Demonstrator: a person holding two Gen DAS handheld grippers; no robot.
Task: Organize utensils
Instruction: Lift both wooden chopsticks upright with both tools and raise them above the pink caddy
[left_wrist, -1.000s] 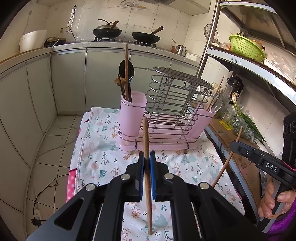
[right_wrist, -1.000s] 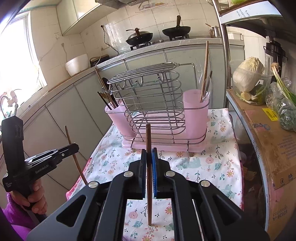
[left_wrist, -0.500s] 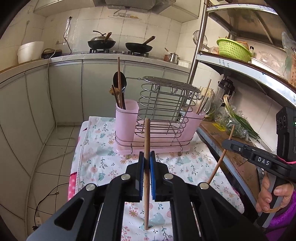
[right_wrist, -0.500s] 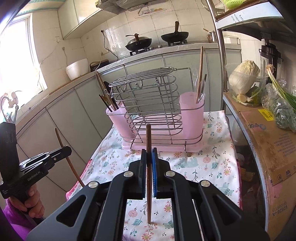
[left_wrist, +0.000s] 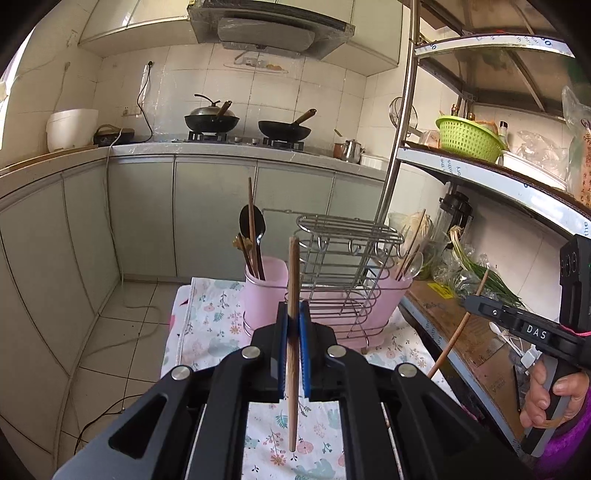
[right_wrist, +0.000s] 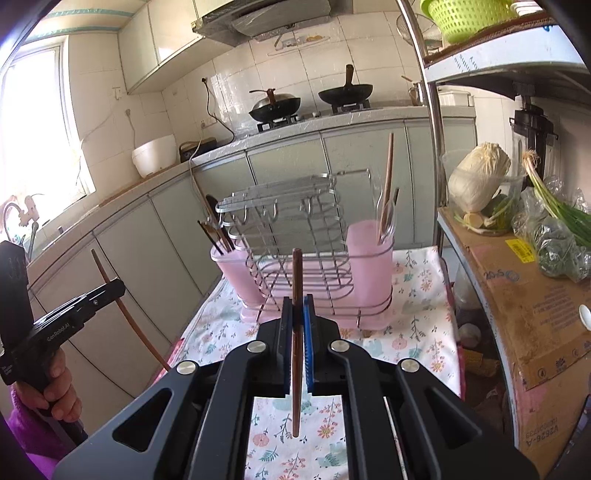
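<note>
Small tiled kitchen, grey-green cabinets, two woks (left_wrist: 211, 120) on the stove at upper centre of the left wrist view, a white rice cooker (left_wrist: 71, 128) at upper left. A floral cloth (left_wrist: 207, 325) covers a small table in mid-frame; on it stands a wire rack (left_wrist: 347, 254) with a pink cup at each end. The near-left pink cup (left_wrist: 265, 291) in the left view holds a dark spoon and several chopsticks standing up; the other pink cup (right_wrist: 369, 266), right of centre in the right view, holds a wooden chopstick and a clear spoon. A metal shelf post (left_wrist: 399, 147) rises just right of the rack, with a green basket (left_wrist: 467, 138) on the shelf at upper right. Cabbage (right_wrist: 478, 181) and green onions (right_wrist: 554, 206) sit on cardboard at right of the right view. The left gripper (left_wrist: 293, 325) is clamped on a light wooden chopstick (left_wrist: 293, 280), held upright at frame centre, clear of the cloth, in front of the rack. The right gripper (right_wrist: 298, 317) is clamped on a darker brown chopstick (right_wrist: 296, 280), also upright, in line with the rack's middle. Each gripper shows in the other's view, hand on its grip, chopstick tilted.
</note>
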